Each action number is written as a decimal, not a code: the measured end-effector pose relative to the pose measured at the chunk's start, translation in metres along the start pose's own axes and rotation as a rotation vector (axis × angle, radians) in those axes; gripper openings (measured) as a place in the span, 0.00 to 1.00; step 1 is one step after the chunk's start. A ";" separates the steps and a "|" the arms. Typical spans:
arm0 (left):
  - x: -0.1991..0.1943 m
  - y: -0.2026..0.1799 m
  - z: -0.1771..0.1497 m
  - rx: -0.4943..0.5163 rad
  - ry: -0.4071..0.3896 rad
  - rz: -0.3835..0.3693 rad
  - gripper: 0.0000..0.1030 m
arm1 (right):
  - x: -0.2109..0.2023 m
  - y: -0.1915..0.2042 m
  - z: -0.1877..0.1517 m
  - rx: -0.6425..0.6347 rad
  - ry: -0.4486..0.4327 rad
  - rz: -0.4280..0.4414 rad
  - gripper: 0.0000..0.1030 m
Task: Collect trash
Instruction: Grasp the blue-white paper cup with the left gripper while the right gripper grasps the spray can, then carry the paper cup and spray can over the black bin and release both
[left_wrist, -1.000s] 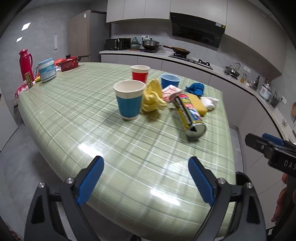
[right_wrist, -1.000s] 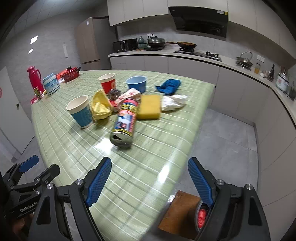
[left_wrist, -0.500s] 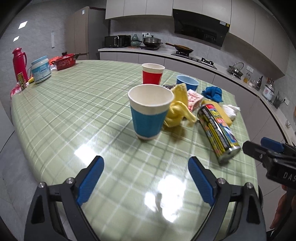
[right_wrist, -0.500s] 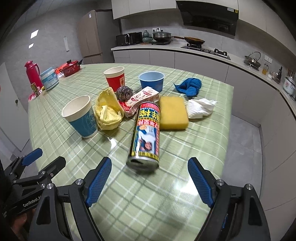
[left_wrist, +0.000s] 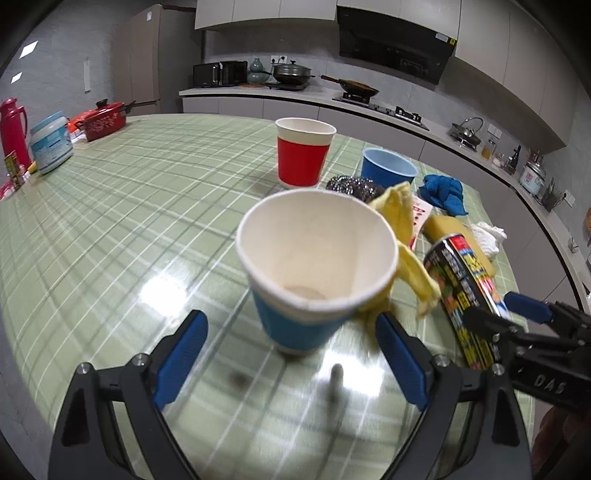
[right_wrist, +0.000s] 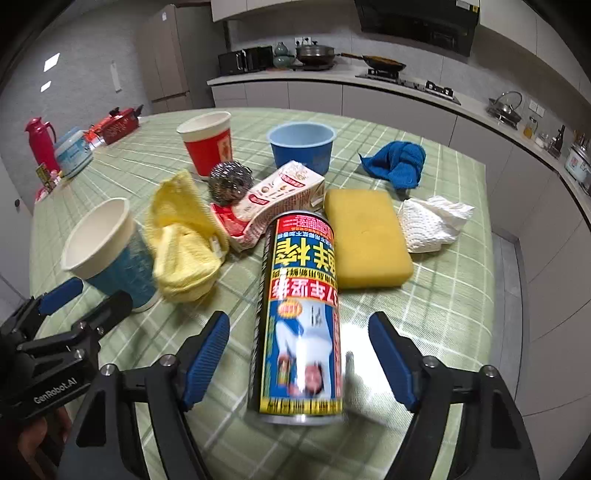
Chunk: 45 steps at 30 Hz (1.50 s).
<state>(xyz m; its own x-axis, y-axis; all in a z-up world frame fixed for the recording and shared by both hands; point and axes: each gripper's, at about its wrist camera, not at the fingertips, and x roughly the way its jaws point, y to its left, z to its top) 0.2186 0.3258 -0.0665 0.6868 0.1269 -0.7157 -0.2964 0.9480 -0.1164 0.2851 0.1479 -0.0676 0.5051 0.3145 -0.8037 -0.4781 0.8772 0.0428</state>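
An empty blue-and-white paper cup stands upright on the green plaid table. My left gripper is open, its blue fingers on either side of the cup's base without touching it. A tall printed can lies on its side, its open end toward me. My right gripper straddles the can; its jaws are closing, with gaps still showing on both sides. The same can appears at the right of the left wrist view.
Around the can lie a yellow cloth, a crushed carton, a steel scourer, a yellow sponge and a white tissue. Behind stand a red cup, a blue bowl and a blue rag.
Both grippers have come forward and down over the table. The blue cup now sits between the left fingers and the can between the right ones, whose gap has narrowed.
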 end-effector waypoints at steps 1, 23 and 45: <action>0.002 0.000 0.001 0.002 0.003 -0.004 0.88 | 0.005 0.000 0.002 0.002 0.008 -0.003 0.73; -0.026 -0.018 -0.001 0.033 -0.042 -0.063 0.58 | -0.016 -0.010 -0.008 0.036 0.006 0.050 0.53; -0.063 -0.200 -0.040 0.237 -0.020 -0.283 0.58 | -0.134 -0.179 -0.106 0.262 -0.052 -0.145 0.53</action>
<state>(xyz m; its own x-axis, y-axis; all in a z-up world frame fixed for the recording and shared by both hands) 0.2076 0.1167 -0.0259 0.7333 -0.1466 -0.6640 0.0679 0.9874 -0.1431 0.2267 -0.0902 -0.0303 0.5940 0.1915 -0.7814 -0.2000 0.9759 0.0872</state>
